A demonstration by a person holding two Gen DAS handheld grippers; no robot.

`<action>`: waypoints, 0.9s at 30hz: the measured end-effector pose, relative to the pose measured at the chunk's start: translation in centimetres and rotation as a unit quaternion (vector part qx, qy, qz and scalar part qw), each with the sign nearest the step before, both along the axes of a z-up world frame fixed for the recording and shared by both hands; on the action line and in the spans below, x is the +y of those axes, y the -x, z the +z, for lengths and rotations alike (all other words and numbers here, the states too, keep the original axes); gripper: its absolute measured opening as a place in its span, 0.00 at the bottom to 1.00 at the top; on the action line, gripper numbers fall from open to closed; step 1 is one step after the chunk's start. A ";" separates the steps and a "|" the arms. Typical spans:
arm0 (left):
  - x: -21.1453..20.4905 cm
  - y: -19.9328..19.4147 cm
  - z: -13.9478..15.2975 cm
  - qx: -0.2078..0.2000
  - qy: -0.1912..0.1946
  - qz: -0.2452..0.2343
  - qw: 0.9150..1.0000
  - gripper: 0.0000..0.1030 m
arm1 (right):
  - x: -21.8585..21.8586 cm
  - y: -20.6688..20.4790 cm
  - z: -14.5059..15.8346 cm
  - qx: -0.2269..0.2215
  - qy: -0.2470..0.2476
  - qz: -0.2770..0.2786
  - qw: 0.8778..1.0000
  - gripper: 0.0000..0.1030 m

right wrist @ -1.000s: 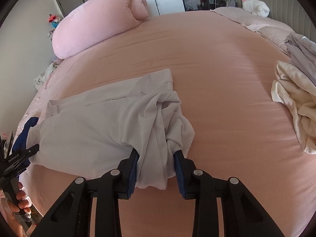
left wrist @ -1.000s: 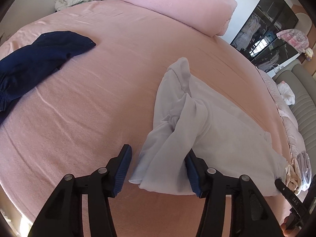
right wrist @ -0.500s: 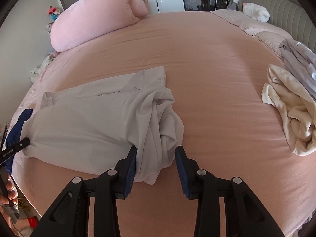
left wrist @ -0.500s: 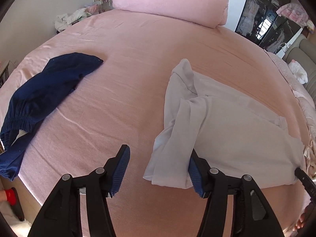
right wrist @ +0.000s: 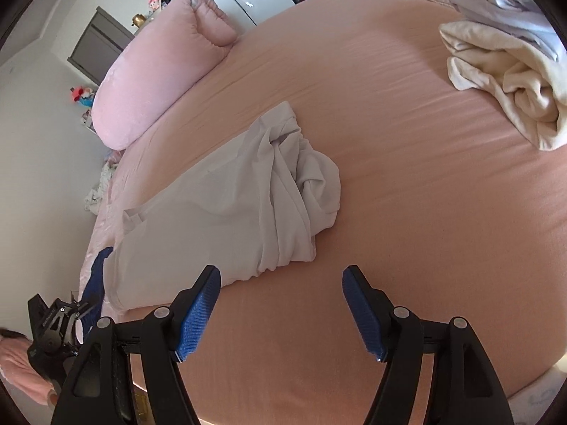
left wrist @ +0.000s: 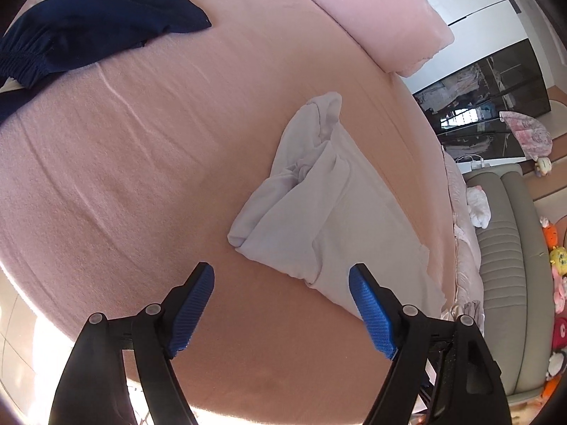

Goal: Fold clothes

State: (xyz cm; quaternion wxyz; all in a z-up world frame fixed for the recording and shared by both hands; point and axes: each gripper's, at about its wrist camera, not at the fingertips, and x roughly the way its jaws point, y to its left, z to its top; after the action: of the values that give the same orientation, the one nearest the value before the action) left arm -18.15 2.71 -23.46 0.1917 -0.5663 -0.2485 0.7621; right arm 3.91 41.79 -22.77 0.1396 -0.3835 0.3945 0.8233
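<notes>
on the far left of the pink bed (left wrist: pixel 117 163) a navy garment (left wrist: pixel 88 32) is seen lying crumpled, well apart from the rest. the left tool (left wrist: pixel 281 306) is held spread wide and empty, just short of the near edge of the pale grey garment (left wrist: pixel 329 219), which lies mid-bed with one end bunched and doubled over itself. the right tool (right wrist: pixel 281 304) is likewise spread wide with nothing gripped, near the rumpled end of the same garment (right wrist: pixel 248 205). further right a cream and lilac heap (right wrist: pixel 503 67) is piled. if only the top layer were pinched, the bunched folds could be dragged askew; the bed sheet could also be caught with it
</notes>
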 end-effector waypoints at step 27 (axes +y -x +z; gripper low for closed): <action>1.8 2.0 -3.2 -0.002 -0.146 0.090 0.985 1.00 | 2.8 5.1 -3.5 0.109 0.156 -0.044 0.981 0.98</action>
State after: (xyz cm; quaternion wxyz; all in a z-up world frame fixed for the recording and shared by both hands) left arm -20.19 4.52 -26.63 0.2028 -0.5091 -0.4074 0.7306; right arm -1.19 44.63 -26.28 0.0701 -0.2912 0.5475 0.7814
